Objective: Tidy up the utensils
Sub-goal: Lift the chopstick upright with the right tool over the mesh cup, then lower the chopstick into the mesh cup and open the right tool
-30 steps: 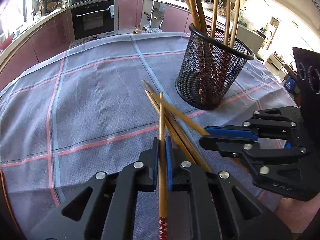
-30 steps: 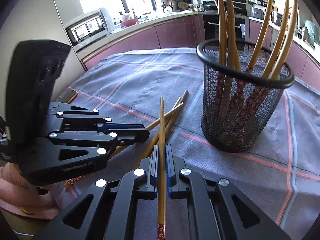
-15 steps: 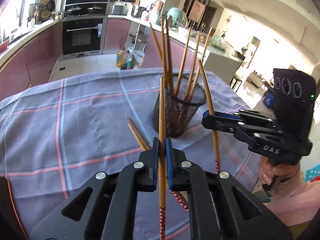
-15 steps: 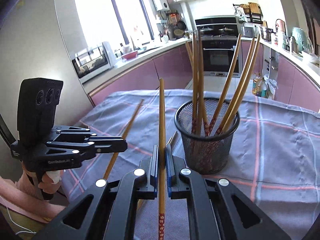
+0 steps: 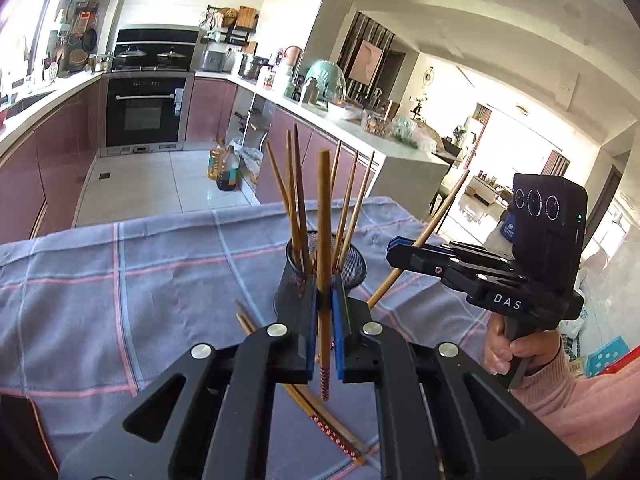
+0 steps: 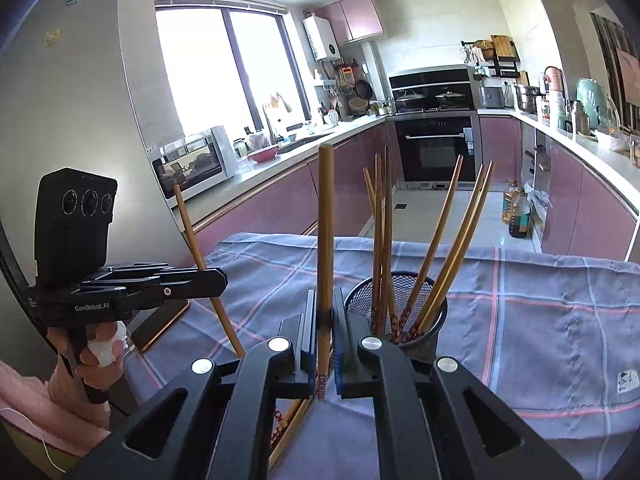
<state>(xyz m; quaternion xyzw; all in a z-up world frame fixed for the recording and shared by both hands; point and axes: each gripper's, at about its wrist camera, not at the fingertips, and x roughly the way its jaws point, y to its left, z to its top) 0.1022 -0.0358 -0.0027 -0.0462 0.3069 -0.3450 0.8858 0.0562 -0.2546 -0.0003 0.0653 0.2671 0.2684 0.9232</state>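
1. Kitchen counters ring a table under a checked blue cloth (image 5: 160,280).
2. Several chopsticks stand in the mesh cup (image 6: 404,312); a few loose chopsticks (image 5: 320,420) lie on the cloth.
3. Left gripper (image 5: 325,332) and right gripper (image 6: 325,344) each clamp one chopstick, lifted near the cup.
4. Both grippers hide part of the loose ones, so their count is unclear.

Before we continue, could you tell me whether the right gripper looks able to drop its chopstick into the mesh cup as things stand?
Probably yes: the right gripper holds its chopstick lifted beside the mesh cup, whose open top still has gaps between the standing chopsticks.
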